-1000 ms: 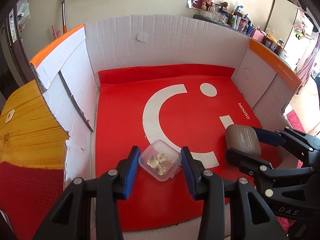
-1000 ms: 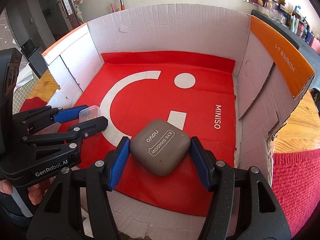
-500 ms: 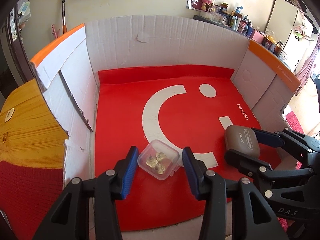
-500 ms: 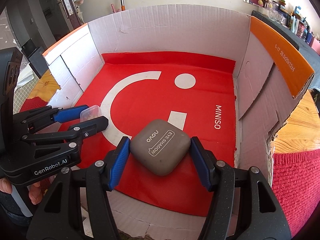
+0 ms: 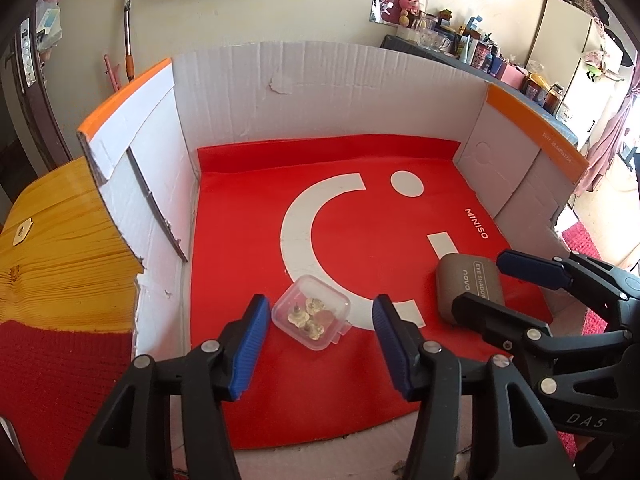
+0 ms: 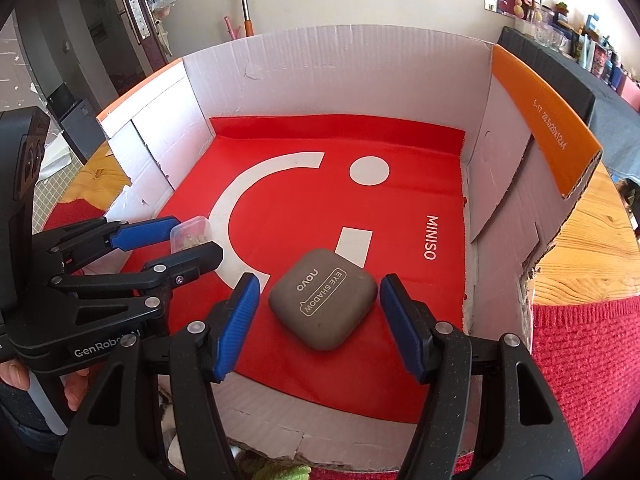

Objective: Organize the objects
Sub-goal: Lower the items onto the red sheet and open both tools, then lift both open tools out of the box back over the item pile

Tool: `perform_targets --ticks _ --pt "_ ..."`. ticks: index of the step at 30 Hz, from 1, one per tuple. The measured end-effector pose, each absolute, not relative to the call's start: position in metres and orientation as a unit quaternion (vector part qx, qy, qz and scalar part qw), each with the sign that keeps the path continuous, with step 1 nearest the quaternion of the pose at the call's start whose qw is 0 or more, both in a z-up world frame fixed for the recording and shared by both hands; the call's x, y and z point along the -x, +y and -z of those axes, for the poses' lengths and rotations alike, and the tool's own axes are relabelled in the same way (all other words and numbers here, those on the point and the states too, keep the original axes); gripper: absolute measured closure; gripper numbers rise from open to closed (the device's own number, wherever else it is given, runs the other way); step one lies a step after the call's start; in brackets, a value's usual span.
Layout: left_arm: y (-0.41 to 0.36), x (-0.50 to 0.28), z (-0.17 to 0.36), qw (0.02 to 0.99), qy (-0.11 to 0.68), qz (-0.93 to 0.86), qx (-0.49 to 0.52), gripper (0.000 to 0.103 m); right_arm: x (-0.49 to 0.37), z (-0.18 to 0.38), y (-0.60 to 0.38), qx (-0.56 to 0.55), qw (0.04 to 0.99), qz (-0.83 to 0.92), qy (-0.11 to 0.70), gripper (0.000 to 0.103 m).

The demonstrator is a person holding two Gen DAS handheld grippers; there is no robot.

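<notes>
Black plastic frames, silver screws, ribbed blue pads on the fingers (image 5: 248, 344)

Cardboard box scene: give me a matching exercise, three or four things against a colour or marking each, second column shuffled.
Things:
1. eye shadow case
2. small clear plastic box
3. mat lining the cardboard box
4. pads on the right gripper fingers

Descriptions:
A. blue, ribbed
B. red with white shapes, printed MINISO
C. grey-brown, rounded square
D. see-through, small gold-coloured pieces inside

Pairs: 1-C, 2-D, 3-B, 4-A
</notes>
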State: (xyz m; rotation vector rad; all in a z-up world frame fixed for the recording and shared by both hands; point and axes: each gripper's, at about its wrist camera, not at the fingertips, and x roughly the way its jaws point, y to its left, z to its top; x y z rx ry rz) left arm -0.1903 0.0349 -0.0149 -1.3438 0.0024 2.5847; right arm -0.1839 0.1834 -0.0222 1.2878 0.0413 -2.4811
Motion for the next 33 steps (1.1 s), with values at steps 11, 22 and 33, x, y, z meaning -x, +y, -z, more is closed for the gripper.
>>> perform_targets --ticks 11,22,33 --pt "0.033 0.173 0.002 0.099 0.006 -0.894 0.436 0.029 0.168 0.009 0.191 -0.439 0.168 0.883 0.013 0.033" --pt "0.022 0.157 -0.006 0.092 -0.006 -0.900 0.427 0.022 0.149 -0.001 0.198 -0.427 0.162 0.889 0.006 0.024" --pt "0.020 0.140 -0.014 0.091 -0.006 -0.907 0.411 0.011 0.131 -0.010 0.204 -0.415 0.156 0.896 0.001 0.011"
